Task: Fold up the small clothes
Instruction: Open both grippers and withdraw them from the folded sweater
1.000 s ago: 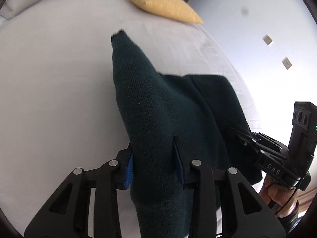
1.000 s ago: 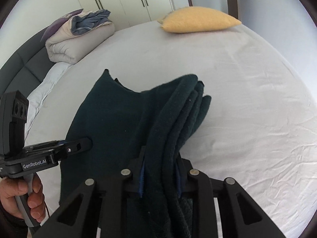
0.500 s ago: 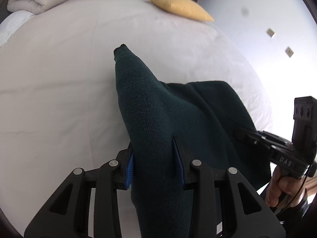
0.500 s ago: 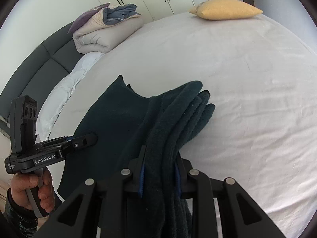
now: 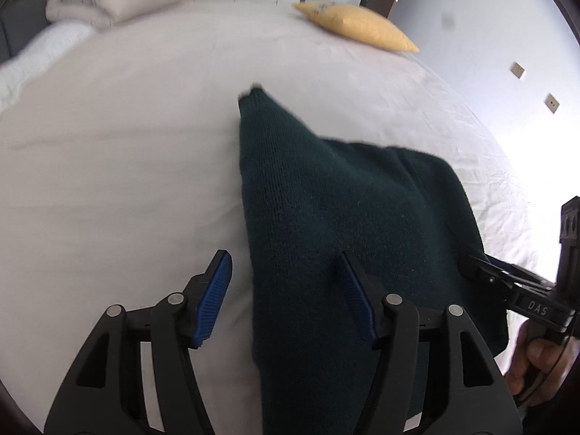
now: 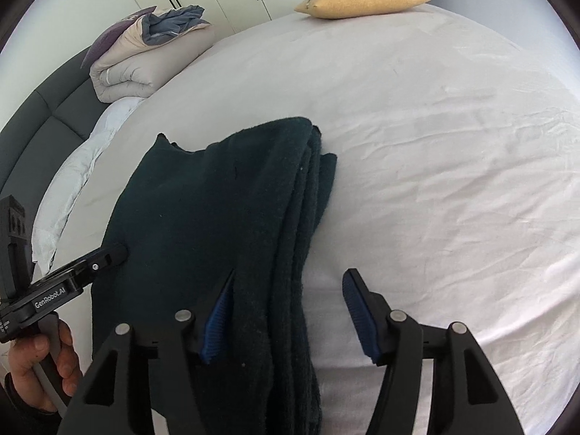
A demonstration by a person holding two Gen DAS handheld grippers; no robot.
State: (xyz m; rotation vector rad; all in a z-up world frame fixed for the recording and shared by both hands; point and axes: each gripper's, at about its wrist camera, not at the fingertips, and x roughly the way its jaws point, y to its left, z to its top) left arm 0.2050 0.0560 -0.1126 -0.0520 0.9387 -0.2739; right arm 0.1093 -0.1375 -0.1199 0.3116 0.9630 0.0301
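Both your left tongs (image 5: pixel 286 290) and right tongs (image 6: pixel 288 311) are opening now, letting go of the dark sweater (image 6: pixel 217 217) they pinched before, so this fold rests on the bed (image 6: pixel 435 145).

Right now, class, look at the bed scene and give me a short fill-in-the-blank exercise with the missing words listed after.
1. The dark green sweater lies on a white ____.
2. The pillow at the far edge of the bed is ____ in colour.
3. The pads on the left claw are ____ in colour.
4. The folded quilt sits on the bed beside the dark ____.

Missing words: bed; yellow; blue; headboard
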